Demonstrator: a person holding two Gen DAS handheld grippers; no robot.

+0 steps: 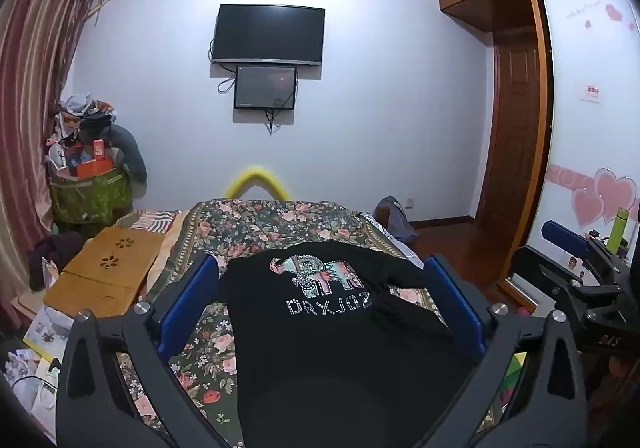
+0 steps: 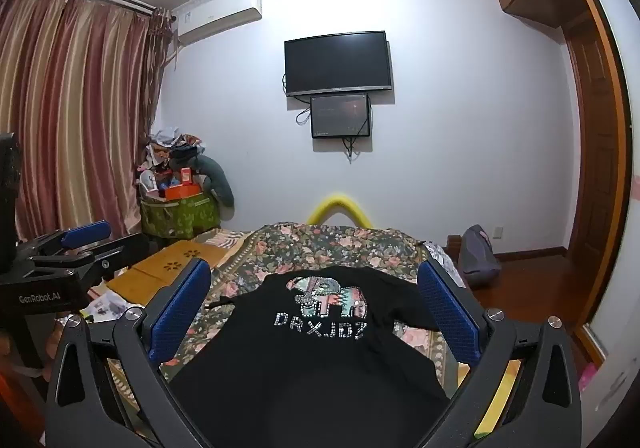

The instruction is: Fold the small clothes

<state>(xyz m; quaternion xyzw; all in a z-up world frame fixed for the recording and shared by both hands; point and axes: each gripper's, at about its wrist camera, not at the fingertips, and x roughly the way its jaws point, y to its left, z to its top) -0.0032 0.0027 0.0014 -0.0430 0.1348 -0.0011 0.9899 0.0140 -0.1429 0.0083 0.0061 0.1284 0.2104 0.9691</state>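
A small black T-shirt point(image 1: 320, 328) with an elephant print and studded letters lies spread face up on a floral bedspread point(image 1: 280, 220); it also shows in the right wrist view point(image 2: 312, 360). My left gripper point(image 1: 320, 272) is open, its blue pads wide apart, held above the shirt's near part and empty. My right gripper point(image 2: 316, 280) is open the same way above the shirt and empty. The right gripper shows at the right edge of the left wrist view point(image 1: 576, 248). The left gripper shows at the left edge of the right wrist view point(image 2: 80, 244).
A wooden lap desk point(image 1: 108, 272) lies on the bed's left side with papers point(image 1: 44, 332) near it. A green basket point(image 1: 90, 196) piled with items stands by the curtain. A wardrobe point(image 1: 592, 128) and door are at the right. A grey bag point(image 2: 476, 252) sits beyond the bed.
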